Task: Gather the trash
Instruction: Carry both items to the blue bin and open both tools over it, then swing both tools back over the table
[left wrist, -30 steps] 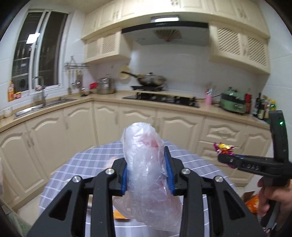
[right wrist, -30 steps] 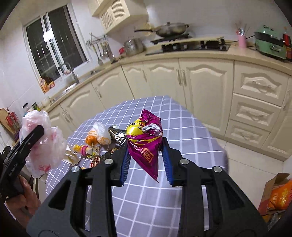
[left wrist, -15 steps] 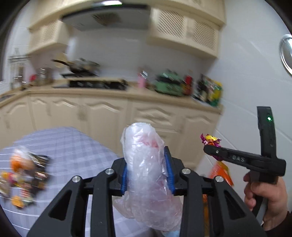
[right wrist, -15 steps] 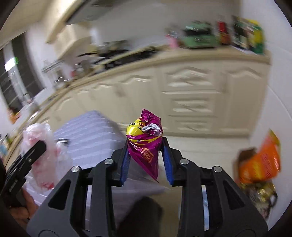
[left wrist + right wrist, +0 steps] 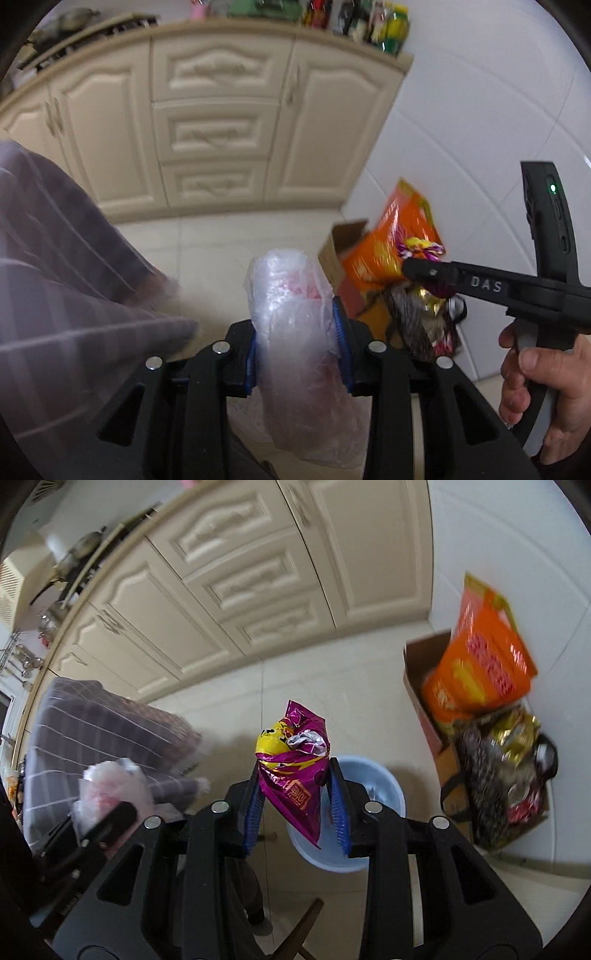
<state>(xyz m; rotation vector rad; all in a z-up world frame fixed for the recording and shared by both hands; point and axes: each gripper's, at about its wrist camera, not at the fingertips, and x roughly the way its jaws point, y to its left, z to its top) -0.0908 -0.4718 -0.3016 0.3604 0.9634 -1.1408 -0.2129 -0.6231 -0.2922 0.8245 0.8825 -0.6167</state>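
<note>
Both grippers have their hands full here. The left gripper (image 5: 298,341) has its blue pads squeezed in on a crumpled clear plastic bag (image 5: 295,332) with some pinkish red showing through it; the bag sticks up above the fingers and sags down below them. The right gripper (image 5: 295,805) is pinching a purple and yellow snack wrapper (image 5: 295,771), which stands up between its blue pads with the pointed end hanging down. Right under that wrapper, on the tiled floor, sits a light blue bin (image 5: 384,794), mostly hidden behind the fingers. From the left camera the right gripper (image 5: 417,266) comes in from the side with the wrapper (image 5: 421,249) poking out of its tip, and the person's hand (image 5: 546,380) is wrapped round the handle. Off to the left of both views is the edge of a table with a checked cloth (image 5: 92,723) hanging down. By the white wall there's a cardboard box (image 5: 424,679) with an orange bag (image 5: 480,672) leaning in it, plus a dark bag (image 5: 491,775) stuffed with shiny gold packaging beside it. Cream cabinets (image 5: 218,122) run along the back.
</note>
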